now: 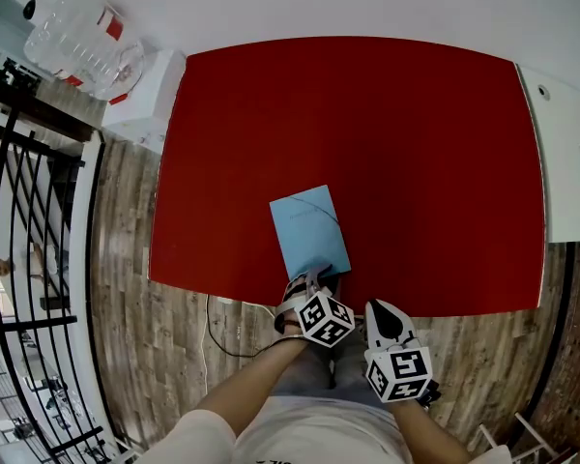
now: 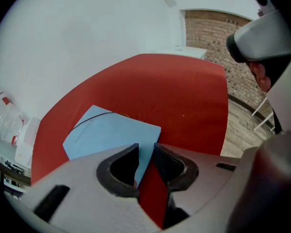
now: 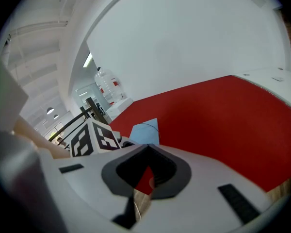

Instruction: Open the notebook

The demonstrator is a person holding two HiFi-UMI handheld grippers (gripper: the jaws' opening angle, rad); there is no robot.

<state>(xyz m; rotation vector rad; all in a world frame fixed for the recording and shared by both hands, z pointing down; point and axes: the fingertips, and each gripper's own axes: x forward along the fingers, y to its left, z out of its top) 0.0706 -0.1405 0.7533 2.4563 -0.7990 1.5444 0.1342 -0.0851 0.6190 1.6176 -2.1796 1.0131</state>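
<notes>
A light blue notebook (image 1: 309,228) lies shut on the red table (image 1: 416,162), close to the near edge, with a thin dark elastic band across its cover. My left gripper (image 1: 314,276) points down at the notebook's near edge. In the left gripper view its jaws (image 2: 146,145) stand apart with the notebook's (image 2: 106,132) near edge showing in the gap, and the pads do not press on it. My right gripper (image 1: 379,309) hovers at the table's near edge, right of the notebook. Its jaw tips (image 3: 148,145) meet with nothing between them, and the notebook (image 3: 146,130) lies just beyond.
A clear water jug (image 1: 82,42) stands on a white cabinet (image 1: 150,90) at the back left. A black railing (image 1: 29,211) runs along the left. A white counter (image 1: 570,153) adjoins the table's right side. A cable (image 1: 222,332) lies on the wooden floor.
</notes>
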